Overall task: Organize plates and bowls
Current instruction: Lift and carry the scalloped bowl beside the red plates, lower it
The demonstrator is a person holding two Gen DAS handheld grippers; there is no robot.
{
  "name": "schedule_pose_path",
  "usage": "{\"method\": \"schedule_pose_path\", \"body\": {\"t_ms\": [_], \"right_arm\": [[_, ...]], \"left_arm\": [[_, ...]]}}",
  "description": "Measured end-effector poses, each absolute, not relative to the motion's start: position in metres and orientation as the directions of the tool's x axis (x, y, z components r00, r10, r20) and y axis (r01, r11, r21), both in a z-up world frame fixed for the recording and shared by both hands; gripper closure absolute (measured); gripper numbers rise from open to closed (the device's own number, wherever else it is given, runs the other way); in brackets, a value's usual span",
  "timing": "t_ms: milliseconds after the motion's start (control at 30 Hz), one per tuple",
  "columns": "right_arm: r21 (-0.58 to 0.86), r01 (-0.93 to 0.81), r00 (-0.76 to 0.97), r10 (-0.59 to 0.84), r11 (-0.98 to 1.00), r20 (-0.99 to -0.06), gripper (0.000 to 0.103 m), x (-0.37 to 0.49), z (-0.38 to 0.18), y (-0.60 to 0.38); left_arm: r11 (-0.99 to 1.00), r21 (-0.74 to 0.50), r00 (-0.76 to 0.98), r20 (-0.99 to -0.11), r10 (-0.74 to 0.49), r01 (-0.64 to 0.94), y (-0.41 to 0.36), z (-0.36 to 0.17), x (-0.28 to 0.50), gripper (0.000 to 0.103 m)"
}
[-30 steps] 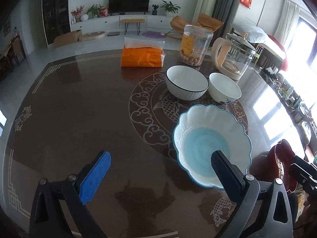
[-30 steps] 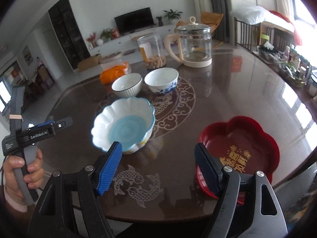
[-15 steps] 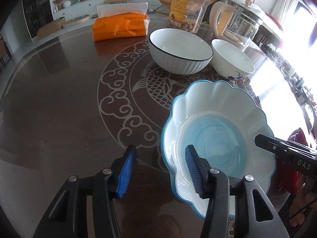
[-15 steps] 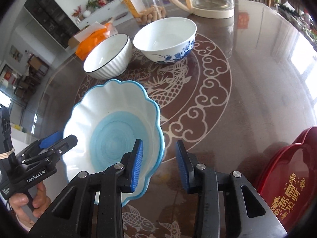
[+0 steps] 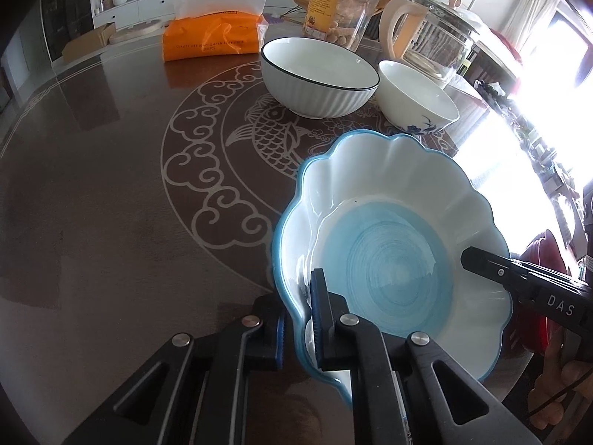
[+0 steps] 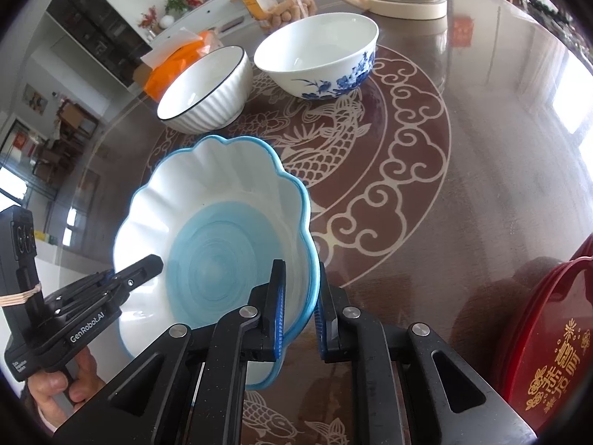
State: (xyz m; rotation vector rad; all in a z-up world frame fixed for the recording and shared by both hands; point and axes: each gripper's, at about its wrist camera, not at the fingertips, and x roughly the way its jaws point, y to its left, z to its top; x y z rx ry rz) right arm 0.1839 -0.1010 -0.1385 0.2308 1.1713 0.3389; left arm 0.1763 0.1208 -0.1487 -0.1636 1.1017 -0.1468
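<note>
Blue dish (image 5: 393,256) on surface (image 5: 111,204), near front edge, in front of ribbed bowl (image 5: 318,78) and floral bowl (image 5: 415,96). Left claw (image 5: 298,319) clenched on its near-left rim, right claw (image 6: 298,307) on opposite rim: two-sided grip likely for level lift of wide, shallow piece. Both come in low, angled toward centre. Red plate (image 6: 552,337) at right, likely stacking base.
</note>
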Motion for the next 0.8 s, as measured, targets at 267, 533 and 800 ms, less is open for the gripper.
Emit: {"method": "schedule_pose_path", "body": {"t_ms": [267, 533, 800], "right_arm": [[0.332, -0.144, 0.380, 0.362, 0.932, -0.852, 0.087, 0.143, -0.117, -0.109], [0.337, -0.116, 0.341, 0.356, 0.934, -0.870, 0.087, 0.104, -0.128, -0.111], [0.363, -0.088, 0.335, 0.371, 0.928, -0.866, 0.087, 0.091, -0.144, -0.113]], "left_arm": [[0.975, -0.215, 0.456, -0.862, -0.220, 0.063, 0.113, -0.137, 0.130, 0.092], [0.974, -0.218, 0.424, -0.878, -0.221, 0.056, 0.114, -0.147, 0.095, 0.093], [0.982, -0.174, 0.436, -0.880, -0.188, 0.071, 0.109, -0.158, 0.085, 0.092]]}}
